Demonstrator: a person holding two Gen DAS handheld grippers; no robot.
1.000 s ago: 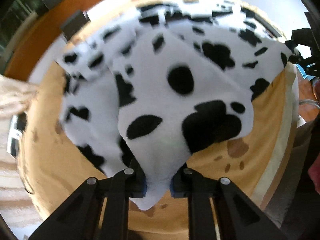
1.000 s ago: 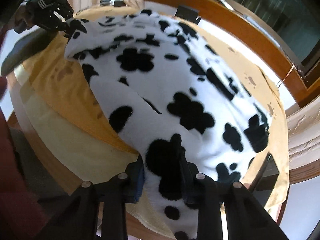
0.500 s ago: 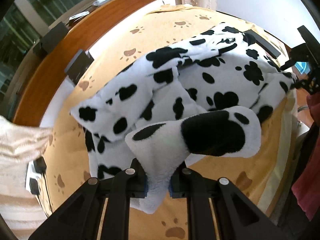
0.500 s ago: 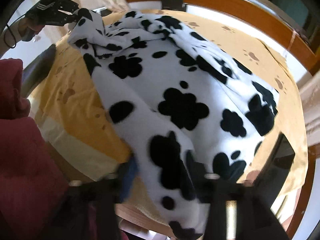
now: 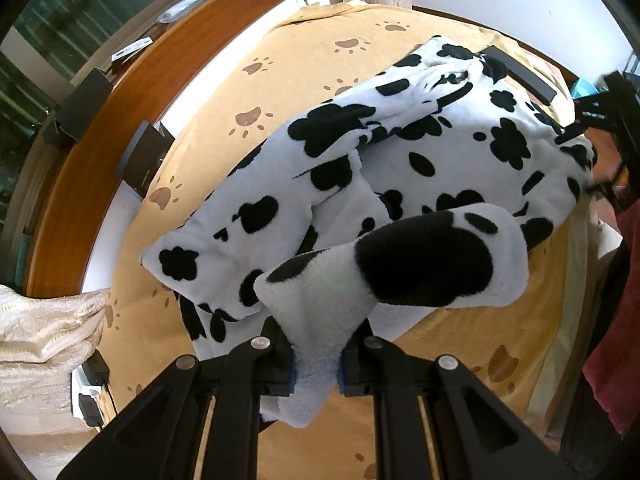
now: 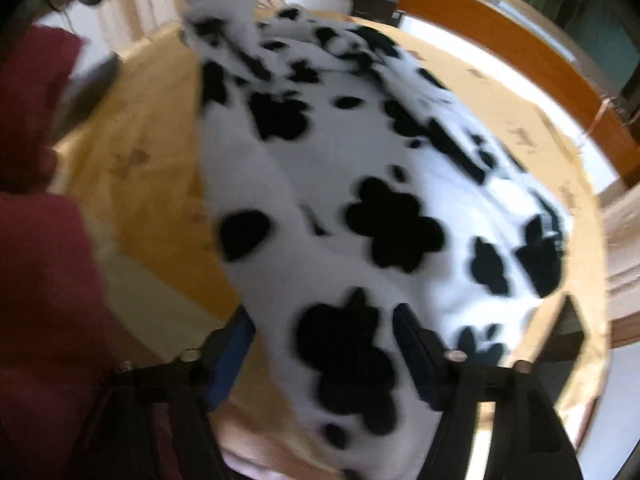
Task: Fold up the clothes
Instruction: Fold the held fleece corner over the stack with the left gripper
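Observation:
A white fleece garment with black blotches (image 5: 400, 160) lies spread on a yellow paw-print cloth (image 5: 248, 80). My left gripper (image 5: 314, 372) is shut on one corner of the garment and holds it lifted, the fleece curling over in front. In the right wrist view the garment (image 6: 360, 208) fills the frame, blurred. My right gripper (image 6: 324, 356) has its jaws spread wide, with the fleece lying loose between them. The right gripper also shows at the garment's far edge in the left wrist view (image 5: 600, 120).
A wooden rail (image 5: 80, 152) curves round the far side, with dark boxes (image 5: 142, 156) on it. A cream textured fabric (image 5: 36, 328) lies at the left. A dark red garment (image 6: 36, 240) hangs at the near edge. A black bar (image 5: 520, 72) lies at the garment's far end.
My left gripper has lifted and pulled back with its corner, so the garment looks smaller. My right gripper's jaws have opened from a grip on the fleece and the view is blurred.

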